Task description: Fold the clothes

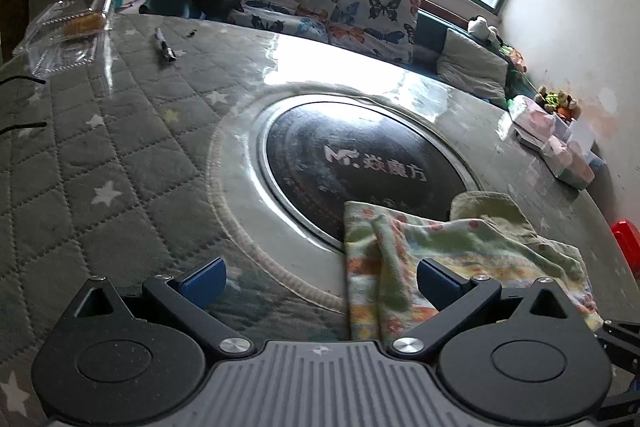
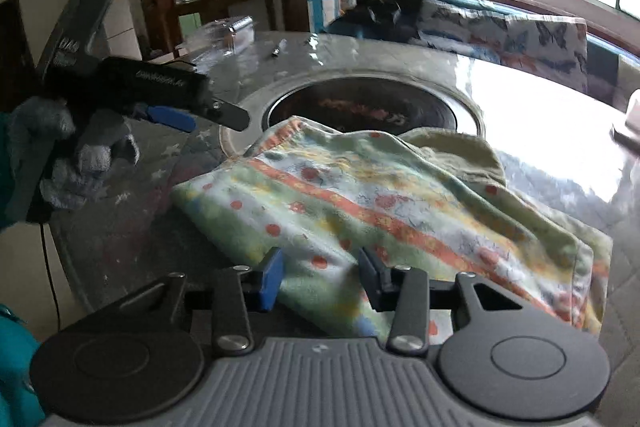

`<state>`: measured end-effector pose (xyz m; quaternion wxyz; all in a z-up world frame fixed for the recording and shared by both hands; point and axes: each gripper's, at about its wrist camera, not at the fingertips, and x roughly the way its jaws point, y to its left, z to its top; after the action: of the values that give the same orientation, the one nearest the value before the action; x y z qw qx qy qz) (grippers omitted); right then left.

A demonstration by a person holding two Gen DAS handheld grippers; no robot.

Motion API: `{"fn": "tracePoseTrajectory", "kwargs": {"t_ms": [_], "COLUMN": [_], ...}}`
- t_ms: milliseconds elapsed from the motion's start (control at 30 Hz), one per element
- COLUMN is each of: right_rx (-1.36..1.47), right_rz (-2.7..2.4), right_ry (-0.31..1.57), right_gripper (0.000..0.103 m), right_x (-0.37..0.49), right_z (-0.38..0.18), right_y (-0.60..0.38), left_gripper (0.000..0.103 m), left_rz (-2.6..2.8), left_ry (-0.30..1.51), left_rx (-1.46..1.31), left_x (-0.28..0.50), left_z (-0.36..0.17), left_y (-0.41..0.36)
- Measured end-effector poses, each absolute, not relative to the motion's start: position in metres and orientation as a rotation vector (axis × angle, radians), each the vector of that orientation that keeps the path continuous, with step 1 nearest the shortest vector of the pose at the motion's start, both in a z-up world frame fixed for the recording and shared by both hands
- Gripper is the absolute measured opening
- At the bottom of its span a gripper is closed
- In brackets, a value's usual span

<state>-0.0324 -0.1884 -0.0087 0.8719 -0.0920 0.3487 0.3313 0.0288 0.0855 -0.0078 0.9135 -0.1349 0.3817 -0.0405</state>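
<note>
Item: crumpled pastel cloth with orange stripes and red dots [image 2: 376, 203], lying on the round table [image 1: 120, 147] beside its dark centre disc [image 1: 360, 163].

Right gripper [image 2: 320, 281]: jaws apart, straddling the near hem, lower centre; nearer arm.

Left gripper [image 1: 320, 281]: jaws wide apart, empty; cloth lower right, long axis running toward upper left.
</note>
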Motion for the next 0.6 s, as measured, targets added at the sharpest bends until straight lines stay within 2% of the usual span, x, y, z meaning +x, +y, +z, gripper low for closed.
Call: {"fn": "tracePoseTrajectory", "kwargs": {"t_ms": [167,233,600], "right_rx": [-0.183,-0.163,-0.263], "right_rz": [0.679,0.655,0.73], "right_ry": [0.707,0.708,0.674], "right_gripper": [0.045,0.051,0.054], "right_x": [-0.033,-0.031,-0.033], "right_z": [-0.004,-0.005,0.001], "right_y": [-0.194,-0.198,-0.174], "left_gripper": [0.103,0.103,0.103], "left_rz": [-0.12,-0.128,-0.119], "left_ry": [0.785,0.793,0.804], "left_rx": [-0.267,-0.265,-0.278], "left_x": [0.026,0.026,0.027], "left_z": [-0.006,-0.007,-0.007], "left_y": [0.074,0.07,0.07]}}
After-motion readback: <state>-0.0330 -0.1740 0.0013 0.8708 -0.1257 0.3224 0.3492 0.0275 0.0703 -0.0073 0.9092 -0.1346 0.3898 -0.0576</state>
